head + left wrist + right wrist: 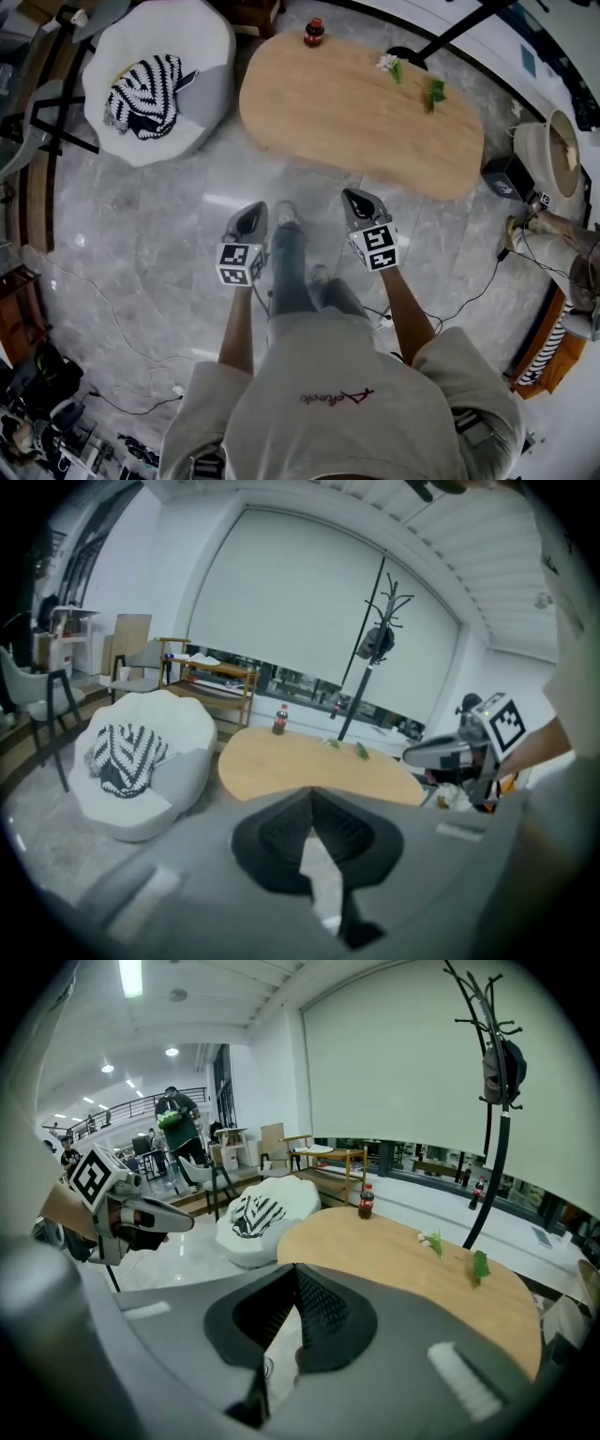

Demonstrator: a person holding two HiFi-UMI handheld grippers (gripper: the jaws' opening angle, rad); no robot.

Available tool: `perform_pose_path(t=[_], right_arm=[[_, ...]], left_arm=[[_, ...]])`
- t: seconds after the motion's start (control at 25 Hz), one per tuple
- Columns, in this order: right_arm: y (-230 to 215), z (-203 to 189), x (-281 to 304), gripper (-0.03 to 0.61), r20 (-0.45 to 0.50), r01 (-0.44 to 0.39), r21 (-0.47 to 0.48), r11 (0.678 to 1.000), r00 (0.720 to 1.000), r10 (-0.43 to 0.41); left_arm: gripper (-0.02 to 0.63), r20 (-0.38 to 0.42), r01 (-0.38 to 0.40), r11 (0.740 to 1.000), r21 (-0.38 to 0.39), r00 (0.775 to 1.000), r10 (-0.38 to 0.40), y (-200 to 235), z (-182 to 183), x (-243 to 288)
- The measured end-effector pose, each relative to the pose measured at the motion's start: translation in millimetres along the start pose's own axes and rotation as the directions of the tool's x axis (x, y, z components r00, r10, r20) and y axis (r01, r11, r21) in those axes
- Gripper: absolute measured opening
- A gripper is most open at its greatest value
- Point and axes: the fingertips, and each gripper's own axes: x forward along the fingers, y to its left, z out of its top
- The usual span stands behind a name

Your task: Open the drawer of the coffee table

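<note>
Wooden oval bench (361, 117) stands on the grey floor (141, 206) at the far side, right of a white armchair (159, 80) holding a striped cloth (145, 94). Bottle (314, 33) is upright at the bench's far edge. Drawer can't be made out. Left gripper (251, 217) and right gripper (359, 202) are side by side, short of the near edge and not touching it. Fingers are together on both.

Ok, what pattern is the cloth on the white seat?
The cloth is black-and-white striped; clearest in head view.
</note>
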Motion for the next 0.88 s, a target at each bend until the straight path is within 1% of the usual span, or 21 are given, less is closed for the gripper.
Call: perform_pose_path(t=[0.12, 0.24, 0.36, 0.48, 0.64, 0.72, 0.88], right_arm=[[-4, -18, 28, 0.005, 0.018, -0.005, -0.003, 1.000, 1.000, 0.005], [-9, -46, 61, 0.005, 0.041, -0.007, -0.009, 1.000, 0.999, 0.007], [-14, -86, 93, 0.005, 0.064, -0.010, -0.013, 1.000, 0.998, 0.011], [-20, -128, 126, 0.005, 0.071, -0.014, -0.025, 1.000, 0.997, 0.015], [-29, -187, 166, 0.005, 0.074, -0.015, -0.036, 0.999, 0.997, 0.017], [-35, -213, 187, 0.005, 0.074, -0.017, -0.050, 0.999, 0.997, 0.021], [-49, -257, 222, 0.005, 0.101, 0.003, -0.055, 0.998, 0.995, 0.003]], left_arm=[[0.000, -0.007, 0.000, 1.000, 0.011, 1.000, 0.000, 19, -26, 22], [0.000, -0.006, -0.011, 1.000, 0.029, 1.000, 0.011, 46, -60, 48], [0.000, -0.001, -0.031, 0.998, 0.048, 1.000, 0.031, 78, -100, 75], [0.000, 0.024, -0.048, 0.997, 0.059, 0.999, 0.046, 110, -134, 105], [0.000, 0.046, -0.065, 0.997, 0.050, 0.997, 0.062, 143, -183, 146], [0.000, 0.060, -0.069, 0.996, 0.052, 0.996, 0.066, 156, -203, 168], [0.000, 0.092, -0.068, 0.993, 0.092, 0.994, 0.059, 177, -232, 206]])
